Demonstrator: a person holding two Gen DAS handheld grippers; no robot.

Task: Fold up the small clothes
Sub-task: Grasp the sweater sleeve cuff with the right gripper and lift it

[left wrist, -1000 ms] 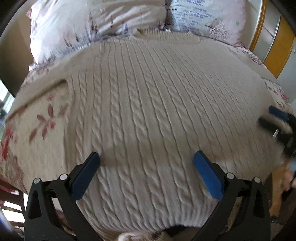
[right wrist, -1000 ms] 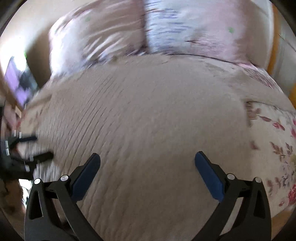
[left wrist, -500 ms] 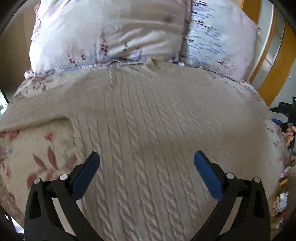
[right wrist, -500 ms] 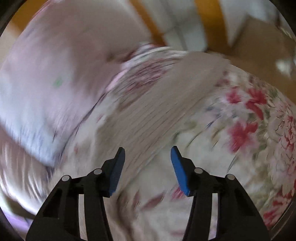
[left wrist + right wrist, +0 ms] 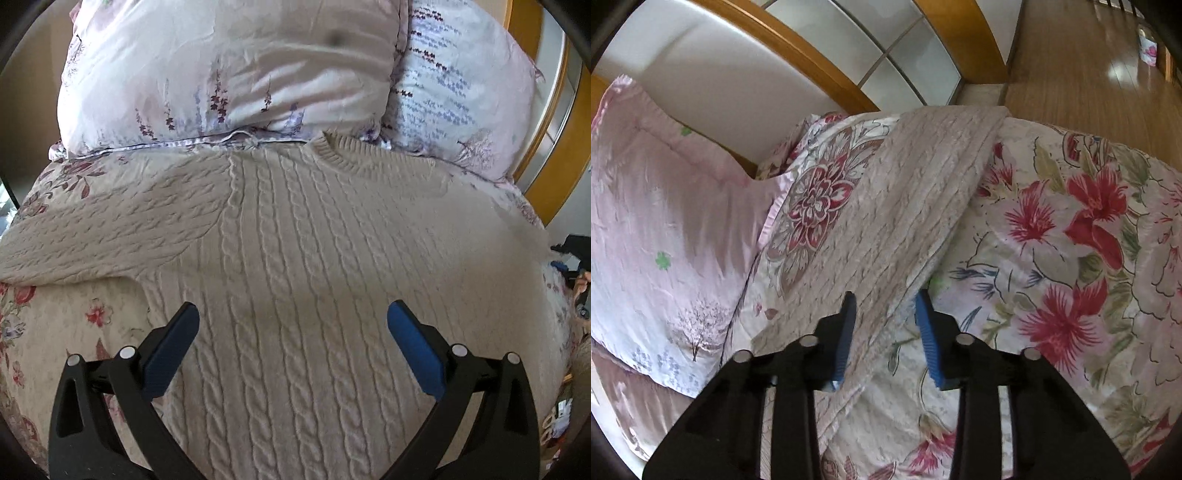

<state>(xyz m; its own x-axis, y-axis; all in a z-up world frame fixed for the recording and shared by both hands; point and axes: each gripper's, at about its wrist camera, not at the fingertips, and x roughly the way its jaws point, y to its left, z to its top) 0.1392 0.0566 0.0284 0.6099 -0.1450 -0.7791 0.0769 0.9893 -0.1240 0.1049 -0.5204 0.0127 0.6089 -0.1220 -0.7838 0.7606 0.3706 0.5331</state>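
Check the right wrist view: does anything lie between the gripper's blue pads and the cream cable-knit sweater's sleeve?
Nothing visible does. The right gripper, jaws just closing, straddles the cream cable-knit sleeve edge on the floral bedspread.

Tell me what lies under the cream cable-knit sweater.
The cream cable-knit sweater lies flat on a floral bedspread, which shows around it. Anything beneath its middle is covered.

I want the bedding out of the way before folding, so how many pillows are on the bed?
2: a lilac floral pillow behind the sweater's left shoulder, and a pale blue-printed pillow to its right, behind the collar. More may lie out of view.
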